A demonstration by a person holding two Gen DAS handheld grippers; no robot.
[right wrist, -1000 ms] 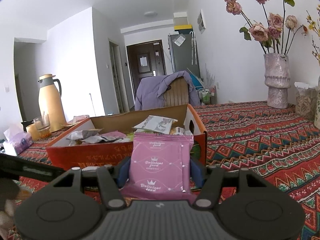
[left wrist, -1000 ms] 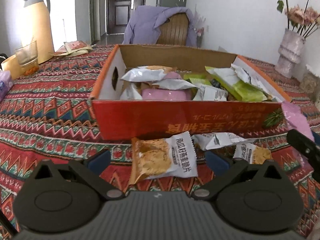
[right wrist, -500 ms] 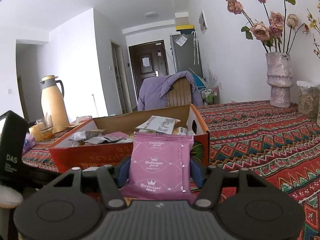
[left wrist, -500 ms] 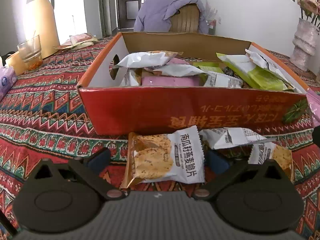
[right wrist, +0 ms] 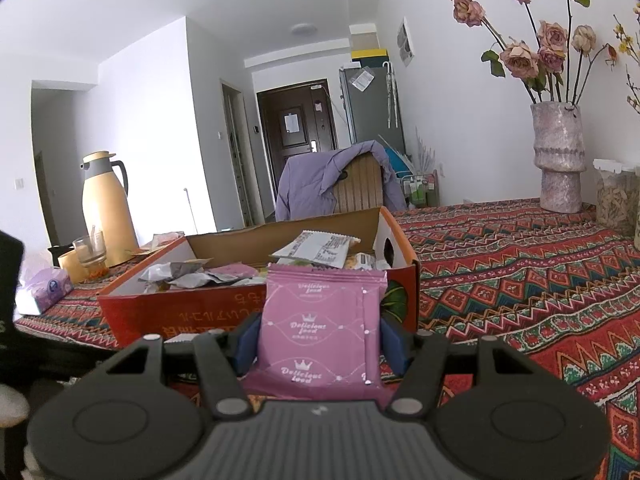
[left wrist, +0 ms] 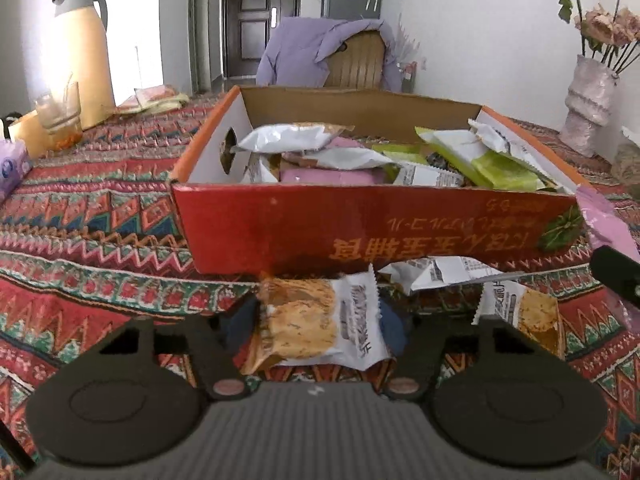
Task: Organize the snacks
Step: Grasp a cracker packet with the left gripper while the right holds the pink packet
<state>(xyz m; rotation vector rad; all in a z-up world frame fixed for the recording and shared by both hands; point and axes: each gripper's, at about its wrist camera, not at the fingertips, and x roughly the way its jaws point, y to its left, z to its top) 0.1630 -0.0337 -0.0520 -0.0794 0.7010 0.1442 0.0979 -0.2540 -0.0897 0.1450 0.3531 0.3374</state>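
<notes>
- The worktop, under a red zigzag-patterned cloth, fills the lower half of both views; in the right wrist view a wide bare stretch of it runs from the centre to the right edge, up to the vase at upper right.
- The red cardboard box sits mid-frame in the left wrist view, its long front wall running left to right and its top open; loose packets reach about to its rim.
- A yellow thermos and a glass stand at the upper left, well apart from the box.
- The left gripper sits low at the bottom centre, tilted down toward the cloth just in front of the box wall; its jaws are closing, with the cracker packet between them and the blue pads against its two sides.
- The cracker packet lies nearly flat, long axis left to right, its white printed end toward the right.
- The right gripper points nearly level at the box's right front corner; its jaws are clamped on the pink packet.
- The pink packet stands upright, long axis vertical, print facing the camera, just in front of the box.
- Two more packets lie on the cloth at lower right of the left wrist view, near the box wall.
</notes>
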